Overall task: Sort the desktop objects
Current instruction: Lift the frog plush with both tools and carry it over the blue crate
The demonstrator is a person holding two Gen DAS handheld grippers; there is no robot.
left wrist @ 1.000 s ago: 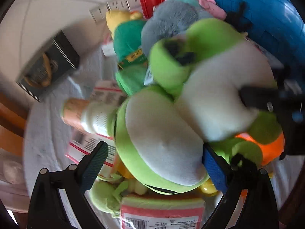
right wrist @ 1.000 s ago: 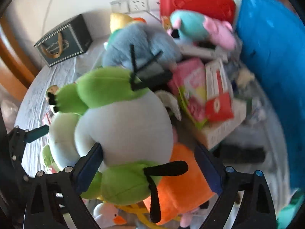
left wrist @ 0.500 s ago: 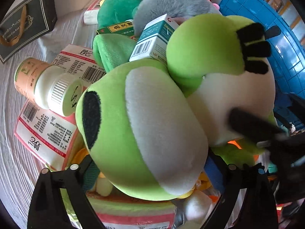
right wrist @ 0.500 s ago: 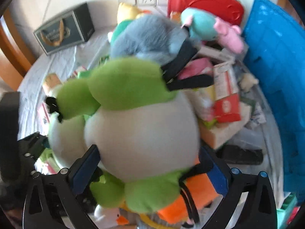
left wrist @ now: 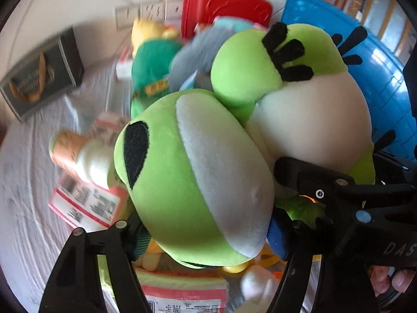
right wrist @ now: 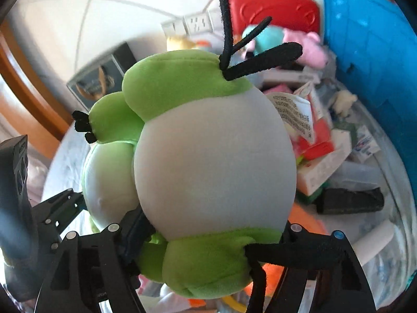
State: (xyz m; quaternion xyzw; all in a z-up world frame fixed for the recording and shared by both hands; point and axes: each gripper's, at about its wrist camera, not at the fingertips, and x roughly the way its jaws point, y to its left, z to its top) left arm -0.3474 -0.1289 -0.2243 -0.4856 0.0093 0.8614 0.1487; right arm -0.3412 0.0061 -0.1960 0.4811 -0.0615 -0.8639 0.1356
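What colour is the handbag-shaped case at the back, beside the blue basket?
Red, with moulded handles. The case shows best in the right wrist view.

A white wall [right wrist: 109,26] with a power strip [right wrist: 192,22] along its foot stands behind the bench [left wrist: 28,208], whose top is draped in a wrinkled white cloth, and a curved wooden frame [right wrist: 23,86] shows at left.

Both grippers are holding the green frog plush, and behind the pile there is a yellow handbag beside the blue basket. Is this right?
Not quite: the handbag is red, not yellow, as the right wrist view shows. The rest holds: the left gripper and the right gripper both grip the green frog plush, and the bag stands beside the blue basket.
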